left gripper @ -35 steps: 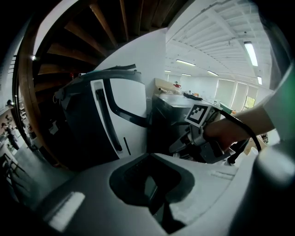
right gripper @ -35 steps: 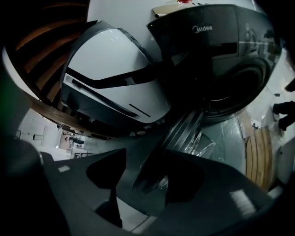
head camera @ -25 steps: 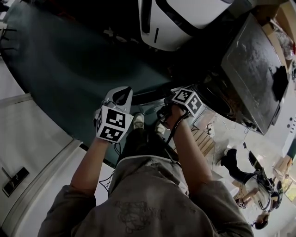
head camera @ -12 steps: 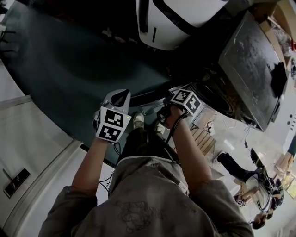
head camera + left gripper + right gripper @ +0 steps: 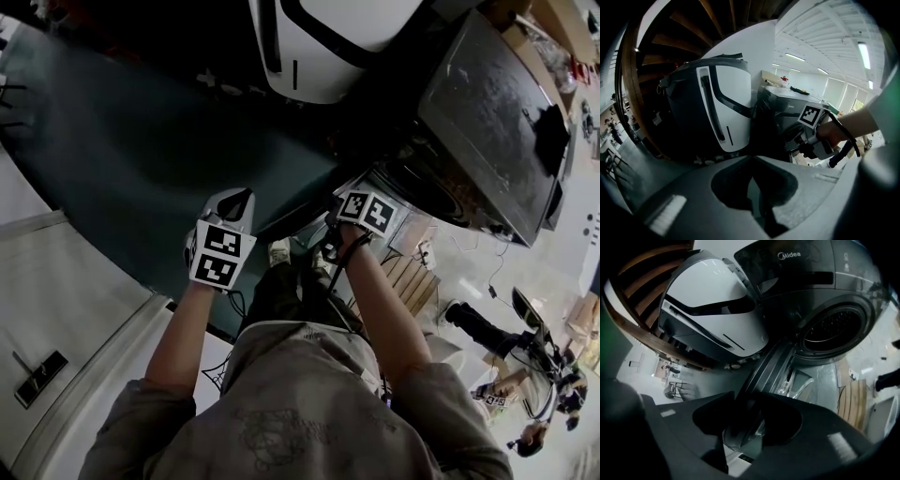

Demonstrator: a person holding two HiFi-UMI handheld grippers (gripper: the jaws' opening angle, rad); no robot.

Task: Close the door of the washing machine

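Note:
The dark front-loading washing machine [image 5: 487, 103] [image 5: 811, 273] stands at the right, its round drum opening [image 5: 834, 326] uncovered. Its door [image 5: 771, 364] hangs open and shows edge-on, running from the opening down toward me. My right gripper [image 5: 743, 399] [image 5: 328, 214] sits at the door's outer rim, with the rim lying between its jaws. In the head view the door [image 5: 295, 202] is a pale strip between both grippers. My left gripper [image 5: 236, 199] [image 5: 750, 161] hovers left of the door, shut and holding nothing.
A white and dark appliance [image 5: 323, 42] [image 5: 712, 301] stands just left of the washing machine. Dark green floor [image 5: 122, 159] spreads to the left, with a white panel [image 5: 56, 309] beyond. A wooden pallet [image 5: 408, 277] and people [image 5: 487, 337] are at the right.
The head view has swung, so machine and appliance sit further left. Both grippers have drifted slightly left and stay close together by the door's rim.

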